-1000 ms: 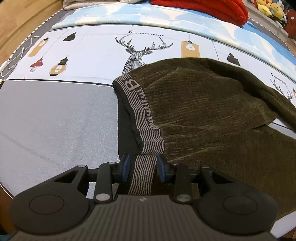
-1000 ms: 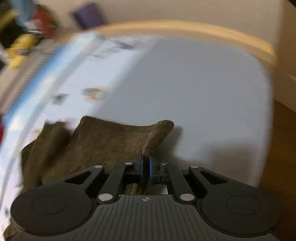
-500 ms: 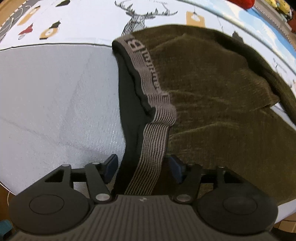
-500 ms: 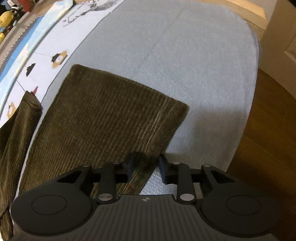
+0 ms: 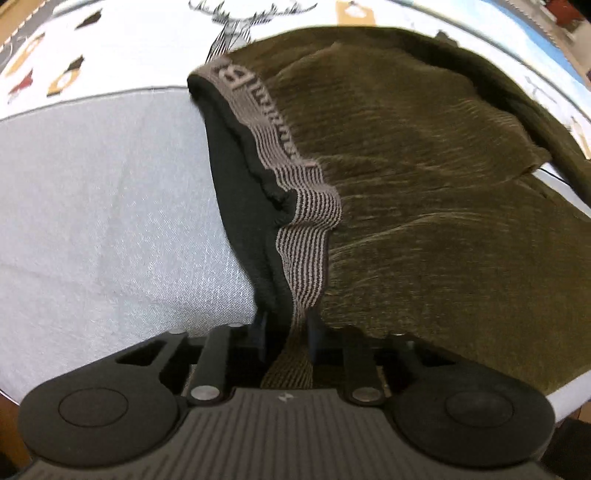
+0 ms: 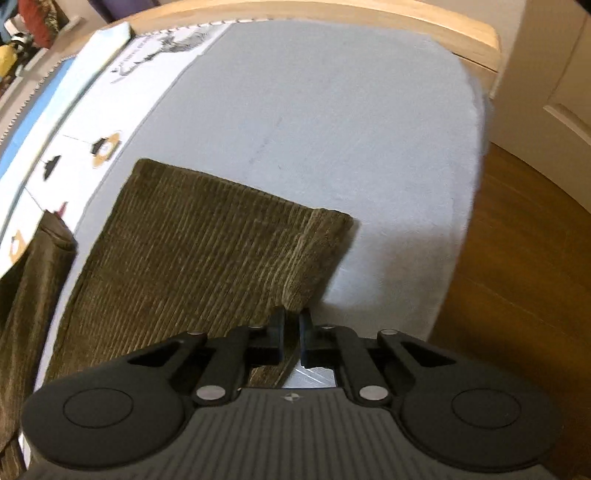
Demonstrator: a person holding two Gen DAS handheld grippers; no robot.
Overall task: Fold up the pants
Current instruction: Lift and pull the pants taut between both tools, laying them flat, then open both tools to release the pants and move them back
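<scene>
Both jaws have just closed again, the left gripper [image 5: 286,332] on the striped waistband [image 5: 306,236], the right gripper [image 6: 291,334] on the trouser leg hem [image 6: 314,258], so the corduroy pants [image 5: 424,192] seem ready for folding.

Olive-brown corduroy pants [image 5: 424,206] spread flat on the bed, striped grey elastic waistband [image 5: 303,236] at one end, leg cuff [image 6: 321,251] at the other

A home bedroom. A bed [image 6: 332,110] with a wooden frame [image 6: 369,16] carries a grey sheet and a deer-print cover [image 5: 110,48]. Beside it are a wood floor [image 6: 517,277] and a panelled door [image 6: 554,74].
</scene>
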